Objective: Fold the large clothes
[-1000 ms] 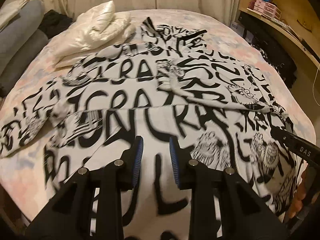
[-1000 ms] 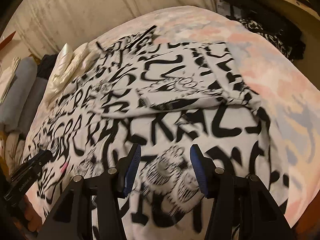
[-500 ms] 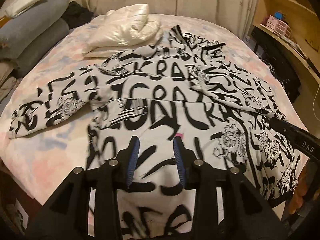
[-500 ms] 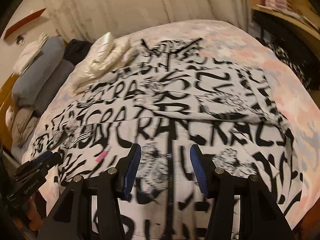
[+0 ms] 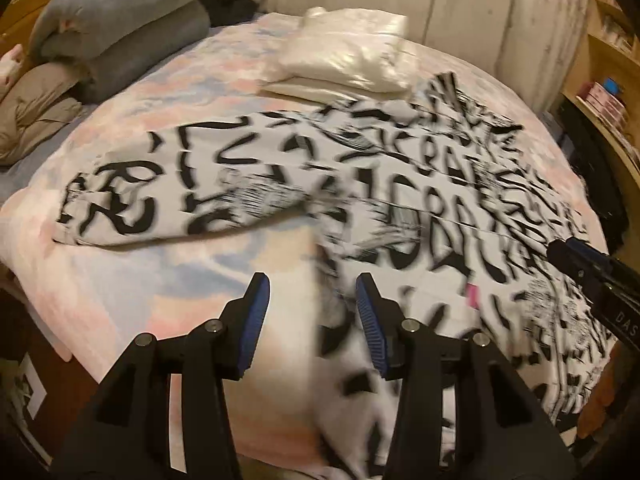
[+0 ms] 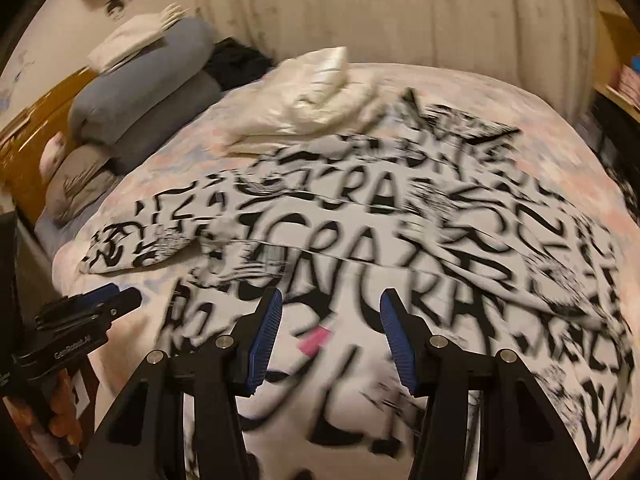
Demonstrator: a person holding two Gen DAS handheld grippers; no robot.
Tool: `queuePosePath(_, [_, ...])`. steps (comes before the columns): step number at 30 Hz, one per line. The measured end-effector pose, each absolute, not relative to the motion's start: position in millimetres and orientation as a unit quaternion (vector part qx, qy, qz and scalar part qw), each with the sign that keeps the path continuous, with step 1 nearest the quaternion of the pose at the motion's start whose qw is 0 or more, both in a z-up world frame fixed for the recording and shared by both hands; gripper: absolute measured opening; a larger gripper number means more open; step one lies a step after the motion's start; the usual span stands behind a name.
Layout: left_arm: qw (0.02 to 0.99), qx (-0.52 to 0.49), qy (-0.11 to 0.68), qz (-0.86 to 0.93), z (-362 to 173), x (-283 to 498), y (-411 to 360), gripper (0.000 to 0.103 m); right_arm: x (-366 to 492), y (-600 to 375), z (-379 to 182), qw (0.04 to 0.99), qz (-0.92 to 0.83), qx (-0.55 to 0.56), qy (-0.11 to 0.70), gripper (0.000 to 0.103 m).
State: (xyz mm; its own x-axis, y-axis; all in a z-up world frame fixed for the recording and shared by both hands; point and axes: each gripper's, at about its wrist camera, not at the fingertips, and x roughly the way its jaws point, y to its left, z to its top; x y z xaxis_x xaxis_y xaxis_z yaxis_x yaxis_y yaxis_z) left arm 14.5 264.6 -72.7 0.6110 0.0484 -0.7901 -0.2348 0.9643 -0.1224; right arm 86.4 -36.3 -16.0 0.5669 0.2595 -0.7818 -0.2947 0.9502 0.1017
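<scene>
A large white garment with black lettering [image 5: 420, 208] lies spread flat across the bed; it also fills the right wrist view [image 6: 380, 248]. One sleeve [image 5: 168, 196] stretches out to the left. A small pink tag [image 6: 316, 340] sits near its front hem. My left gripper [image 5: 312, 296] is open and empty, above the garment's left edge and the bedspread. My right gripper [image 6: 330, 312] is open and empty, above the front hem. Each gripper shows at the edge of the other's view: the right one [image 5: 592, 276] and the left one [image 6: 84, 312].
The bed has a pink and blue bedspread [image 5: 140, 292]. A folded shiny white garment [image 5: 352, 56] lies at the far side. Rolled grey and beige bedding [image 5: 120, 36] is stacked at the left. Wooden shelves [image 5: 612, 92] stand at the right.
Both grippers have pulled back and swung to the left. The left gripper's jaws stand wider apart. The garment has not moved.
</scene>
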Motion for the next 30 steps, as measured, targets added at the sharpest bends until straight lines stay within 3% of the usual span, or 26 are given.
queuePosePath(10, [0.876,-0.212,0.414,0.124,-99.0,21.9,378.0,0.043,128.1,92.2,-31.0,0.879,0.207,-0.071,0.425,0.052])
queuePosePath(15, [0.841,-0.32,0.416,0.13,-138.3,20.5,441.8,0.044,158.8,150.1,-43.1,0.881,0.229,-0.087,0.404,0.051])
queuePosePath(20, [0.823,-0.4,0.381,0.129,-166.4,11.6,483.9,0.044,185.5,207.9,-70.0,0.868,0.251,-0.097,0.417,0.033])
queuePosePath(29, [0.815,-0.445,0.33,0.171,-186.3,30.3,523.6,0.044,215.2,269.9,-141.4,0.827,0.273,-0.11,0.479,0.025])
queuePosePath(30, [0.814,-0.443,0.329,0.18,-185.2,33.4,527.0,0.039,214.2,271.1,-147.4,0.822,0.278,-0.11,0.485,0.025])
